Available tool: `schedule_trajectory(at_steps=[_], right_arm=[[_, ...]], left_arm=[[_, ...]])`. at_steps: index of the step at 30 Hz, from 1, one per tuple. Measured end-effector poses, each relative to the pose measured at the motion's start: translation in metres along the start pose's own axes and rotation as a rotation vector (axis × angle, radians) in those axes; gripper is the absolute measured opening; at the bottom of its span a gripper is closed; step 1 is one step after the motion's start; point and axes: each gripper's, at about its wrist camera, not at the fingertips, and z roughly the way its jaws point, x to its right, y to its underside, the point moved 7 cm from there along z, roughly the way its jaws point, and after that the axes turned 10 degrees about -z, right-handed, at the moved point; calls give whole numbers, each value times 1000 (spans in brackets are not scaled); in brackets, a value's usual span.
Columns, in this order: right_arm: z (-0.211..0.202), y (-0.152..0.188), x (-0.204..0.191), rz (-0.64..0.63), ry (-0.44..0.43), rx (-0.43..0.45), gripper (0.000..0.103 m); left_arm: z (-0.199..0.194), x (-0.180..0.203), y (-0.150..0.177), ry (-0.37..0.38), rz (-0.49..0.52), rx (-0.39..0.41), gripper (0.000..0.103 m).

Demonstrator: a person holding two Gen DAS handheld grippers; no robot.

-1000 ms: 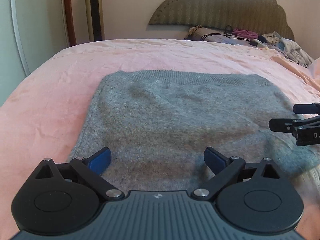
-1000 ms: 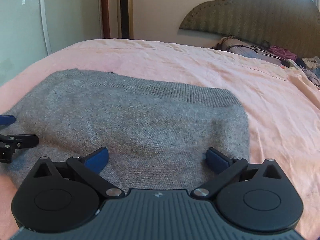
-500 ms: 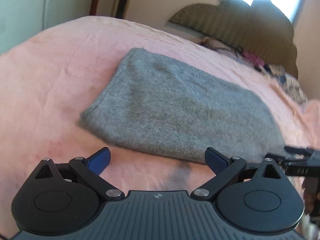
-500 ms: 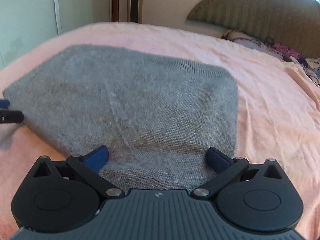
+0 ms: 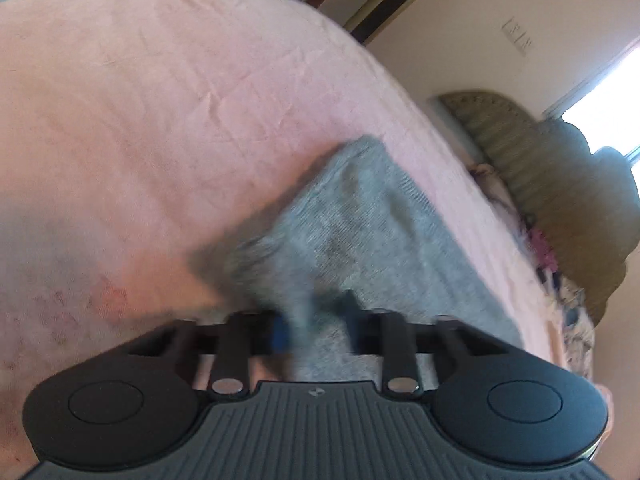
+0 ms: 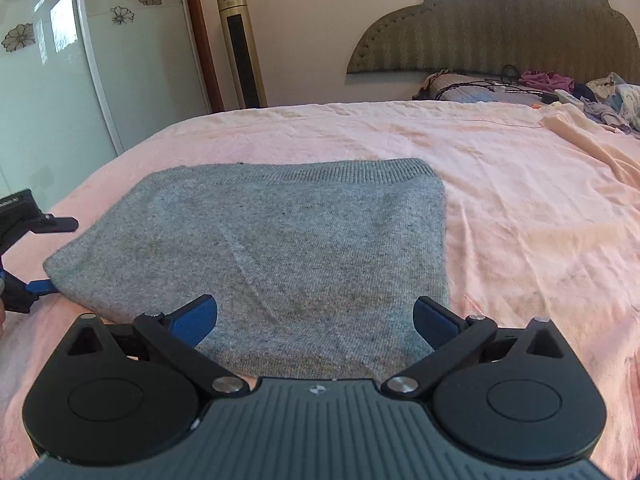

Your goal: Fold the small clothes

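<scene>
A folded grey knit sweater [image 6: 288, 240] lies flat on the pink bedsheet [image 6: 520, 200]. My right gripper [image 6: 316, 320] is open and empty, hovering over the sweater's near edge. My left gripper [image 5: 314, 328] is shut on the sweater's left edge [image 5: 304, 300]; this view is tilted and blurred. In the right wrist view the left gripper [image 6: 36, 286] shows at the far left, its blue finger at the sweater's left corner.
A padded headboard [image 6: 500, 28] stands at the far end, with a pile of loose clothes and cables [image 6: 560, 88] in front of it. A tall gold tower fan [image 6: 242, 44] and a wardrobe door [image 6: 60, 60] stand to the left.
My left gripper swung to the sweater's left side, rolled over and closed on its edge. My right gripper pulled back a little and stayed open.
</scene>
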Motion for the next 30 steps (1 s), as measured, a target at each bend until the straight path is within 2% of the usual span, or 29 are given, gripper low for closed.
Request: schedule_trajectory(at_steps=[2, 4, 5, 7, 10, 13, 15, 17, 18, 20, 22, 28, 30], right_arm=[[-7, 2, 8, 17, 0, 13, 103], [-14, 4, 17, 34, 1, 23, 103], [-17, 5, 21, 44, 2, 31, 103], [-24, 5, 31, 70, -5, 48, 103], [-34, 5, 51, 138, -30, 83, 103], [-41, 4, 79, 231, -32, 106, 103], [-43, 5, 98, 287, -28, 119, 103], [-44, 6, 113, 334, -31, 128, 103], [-43, 7, 119, 355, -35, 129, 103], [-38, 9, 127, 385, -43, 118, 103], [-31, 9, 132, 423, -85, 109, 103], [6, -13, 135, 667, -430, 70, 103], [23, -27, 133, 694, -482, 50, 103]], left_arm=[[-2, 5, 2, -19, 20, 28, 7], [-8, 18, 7, -74, 105, 80, 5], [-11, 32, 12, -97, 174, 108, 5], [-18, 69, 28, -85, 341, 159, 5], [-30, 138, 77, 10, 627, 205, 5], [-35, 182, 151, 136, 870, 154, 5], [-30, 192, 206, 204, 1016, 70, 5], [-11, 185, 246, 200, 1100, -32, 5], [-2, 179, 259, 179, 1116, -67, 5], [-1, 175, 270, 175, 1154, -8, 5], [-1, 175, 267, 174, 1136, -22, 5], [-9, 179, 259, 214, 1094, -47, 5], [-14, 179, 260, 230, 1096, -32, 5]])
